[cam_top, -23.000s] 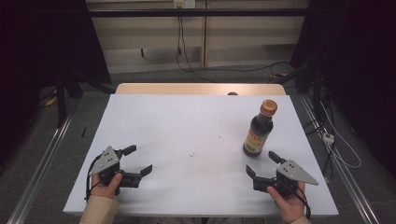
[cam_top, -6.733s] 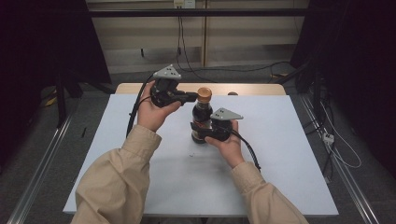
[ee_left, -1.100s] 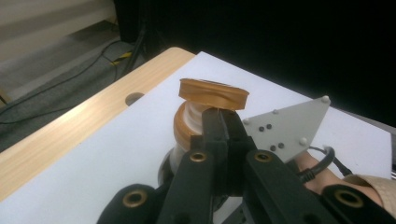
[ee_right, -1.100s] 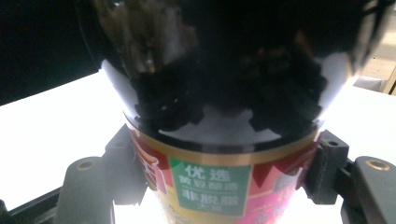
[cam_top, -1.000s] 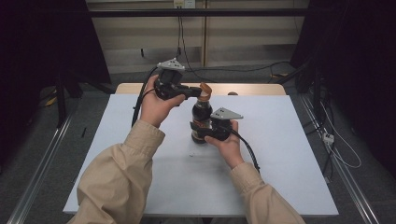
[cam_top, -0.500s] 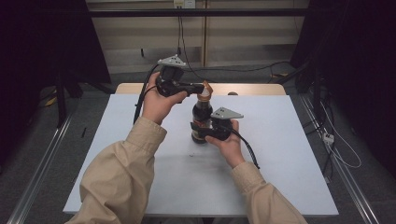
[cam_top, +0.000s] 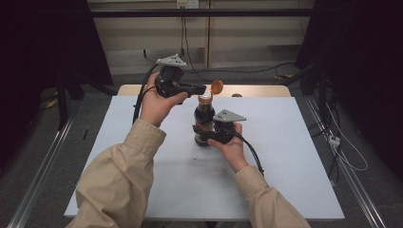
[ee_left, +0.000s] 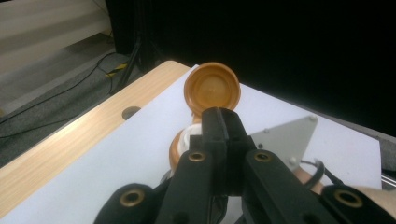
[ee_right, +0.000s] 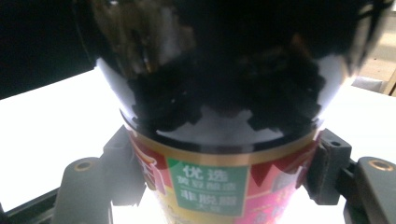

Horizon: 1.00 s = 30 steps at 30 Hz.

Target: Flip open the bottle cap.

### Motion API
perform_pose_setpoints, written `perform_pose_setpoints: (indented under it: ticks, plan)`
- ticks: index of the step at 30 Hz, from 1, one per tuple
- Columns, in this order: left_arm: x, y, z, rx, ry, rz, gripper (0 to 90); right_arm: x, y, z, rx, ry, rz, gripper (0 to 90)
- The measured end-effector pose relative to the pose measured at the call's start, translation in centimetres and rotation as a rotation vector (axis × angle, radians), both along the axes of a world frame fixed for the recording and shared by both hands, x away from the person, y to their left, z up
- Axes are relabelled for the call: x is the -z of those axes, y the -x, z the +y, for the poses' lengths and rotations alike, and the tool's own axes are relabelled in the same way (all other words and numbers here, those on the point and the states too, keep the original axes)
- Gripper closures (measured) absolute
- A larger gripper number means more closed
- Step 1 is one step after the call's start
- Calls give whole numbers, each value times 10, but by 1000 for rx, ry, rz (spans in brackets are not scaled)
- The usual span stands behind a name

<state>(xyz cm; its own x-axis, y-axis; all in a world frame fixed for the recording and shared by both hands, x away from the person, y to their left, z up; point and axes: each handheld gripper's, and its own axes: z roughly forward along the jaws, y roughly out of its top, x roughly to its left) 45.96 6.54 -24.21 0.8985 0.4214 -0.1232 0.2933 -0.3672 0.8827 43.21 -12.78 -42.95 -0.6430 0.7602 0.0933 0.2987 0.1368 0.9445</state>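
Note:
A dark sauce bottle (cam_top: 204, 124) with a red and green label (ee_right: 210, 182) stands upright mid-table. My right gripper (cam_top: 201, 134) is shut on its lower body, and one pad (ee_right: 123, 170) touches the label at each side. Its jaws have just been opening a little with the bottle still between them. The orange flip lid (cam_top: 217, 87) stands tipped up and back from the neck, its inside (ee_left: 212, 88) facing my left gripper (cam_top: 203, 88). That gripper is shut, empty, level, with its tips (ee_left: 223, 116) just before the lid, above the white spout (ee_left: 191, 135).
The white table (cam_top: 294, 156) has free room all round the bottle. A wooden strip (cam_top: 256, 90) with a round hole (ee_left: 130, 112) runs along its far edge. Cables (cam_top: 342, 152) lie on the floor to the right.
The orange lid has swung further up and back from the bottle neck. My left gripper has shifted slightly toward it. The right hand and the bottle have stayed put.

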Motion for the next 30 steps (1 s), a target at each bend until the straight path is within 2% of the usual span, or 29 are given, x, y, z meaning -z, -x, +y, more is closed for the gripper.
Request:
perform_pose_setpoints:
  ticks: [2,3,4,6,9,10,12,14,16,18,22,26,30]
  plan:
    - [2,1,5,-22,9,-3,876,-1,0,-1,1,1,6,283]
    - [4,2,8,-36,18,1,791,-1,0,-1,0,-3,14,277]
    - [6,3,10,-45,6,2,728,-1,0,-1,2,-5,22,273]
    - [12,5,15,-43,3,14,745,-1,1,-2,7,-12,32,270]
    - [21,7,21,-52,31,33,705,-2,1,-3,9,-16,48,248]
    - [23,8,23,-55,25,35,695,-2,1,-4,10,-15,53,240]
    - [29,9,27,-62,27,35,655,-4,2,-6,7,-13,63,238]
    - [34,10,30,-66,20,38,621,-6,4,-7,6,14,51,239]
    - [40,12,34,-70,21,37,570,-8,6,-8,2,21,50,236]
    - [46,13,37,-70,12,43,539,-9,7,-10,-1,10,62,224]
    - [60,15,42,-57,31,34,438,-10,9,-14,-1,3,68,212]
    - [72,18,47,-61,18,40,342,-11,14,-22,-9,-1,71,199]
    - [83,22,52,-57,29,54,322,-13,20,-33,-4,3,68,197]
